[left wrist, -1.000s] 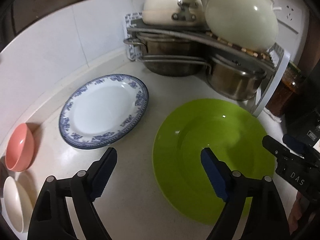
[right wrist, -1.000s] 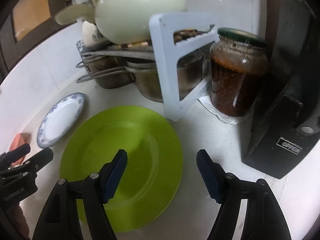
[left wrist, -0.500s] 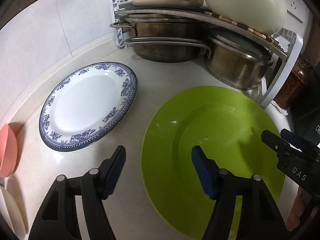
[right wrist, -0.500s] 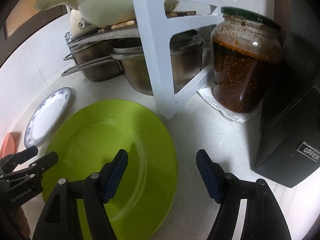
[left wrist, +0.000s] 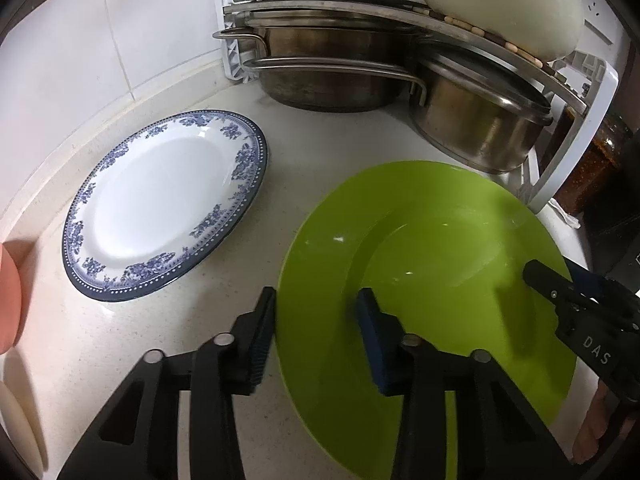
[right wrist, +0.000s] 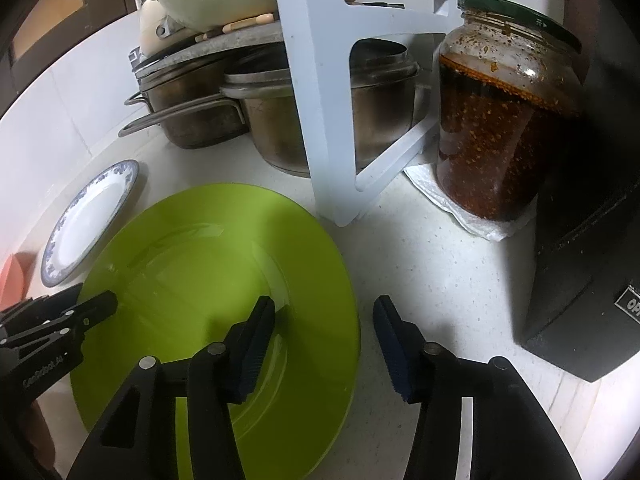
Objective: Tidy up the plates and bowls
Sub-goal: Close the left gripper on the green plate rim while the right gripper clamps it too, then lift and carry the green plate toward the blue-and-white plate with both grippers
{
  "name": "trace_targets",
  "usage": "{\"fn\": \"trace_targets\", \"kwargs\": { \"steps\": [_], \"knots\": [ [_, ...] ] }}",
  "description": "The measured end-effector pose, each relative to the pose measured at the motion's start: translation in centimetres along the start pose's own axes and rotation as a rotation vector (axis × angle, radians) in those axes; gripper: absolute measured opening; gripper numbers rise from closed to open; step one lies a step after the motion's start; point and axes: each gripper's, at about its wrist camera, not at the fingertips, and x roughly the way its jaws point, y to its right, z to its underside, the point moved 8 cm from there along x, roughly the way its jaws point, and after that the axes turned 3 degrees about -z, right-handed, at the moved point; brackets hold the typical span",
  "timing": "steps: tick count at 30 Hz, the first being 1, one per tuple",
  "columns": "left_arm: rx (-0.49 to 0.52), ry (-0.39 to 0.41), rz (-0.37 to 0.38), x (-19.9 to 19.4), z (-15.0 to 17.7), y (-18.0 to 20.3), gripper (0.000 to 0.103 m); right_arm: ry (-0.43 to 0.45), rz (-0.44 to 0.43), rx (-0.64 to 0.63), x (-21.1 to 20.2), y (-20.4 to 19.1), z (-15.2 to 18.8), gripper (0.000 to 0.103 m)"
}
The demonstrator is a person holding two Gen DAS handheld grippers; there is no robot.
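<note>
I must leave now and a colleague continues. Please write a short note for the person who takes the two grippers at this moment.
Left gripper: jaws just closing, astride the left rim of the green plate, not yet pinching.
Right gripper: jaws just closing, astride the plate's right rim, not yet pinching.
Green plate lies flat on the counter; blue-patterned plate lies to its left; pink bowl and white bowl are at the far left.
Done: nothing stacked.
Left: grip and lift the green plate, then sort the plates and bowls.
</note>
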Motion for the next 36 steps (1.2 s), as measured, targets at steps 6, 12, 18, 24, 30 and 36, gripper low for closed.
{"fn": "trace_targets", "kwargs": {
  "steps": [6, 12, 18, 24, 30, 36],
  "knots": [
    [-0.011, -0.002, 0.006, 0.1, -0.1, -0.2, 0.037, -0.006, -0.012, -0.005, 0.2, -0.4, -0.3, 0.043],
    [-0.028, -0.002, -0.001, -0.1, 0.0, -0.4, 0.037, -0.011, -0.014, -0.007, 0.1, -0.4, -0.2, 0.041],
    [-0.049, 0.011, -0.005, -1.5, 0.2, -1.0, 0.037, 0.011, -0.012, -0.02, -1.1, -0.9, -0.2, 0.04],
    [-0.08, 0.041, -0.022, -4.3, 0.3, -2.0, 0.037, 0.03, -0.028, -0.03, -3.2, -1.8, -0.3, 0.04],
    [-0.108, 0.075, -0.03, -7.1, 0.4, -3.0, 0.037, 0.059, -0.039, -0.051, -5.8, -3.2, -0.7, 0.04],
    [-0.133, 0.109, -0.049, -9.9, 1.0, -4.2, 0.037, 0.081, -0.052, -0.068, -8.2, -4.8, -0.5, 0.04]
  ]
}}
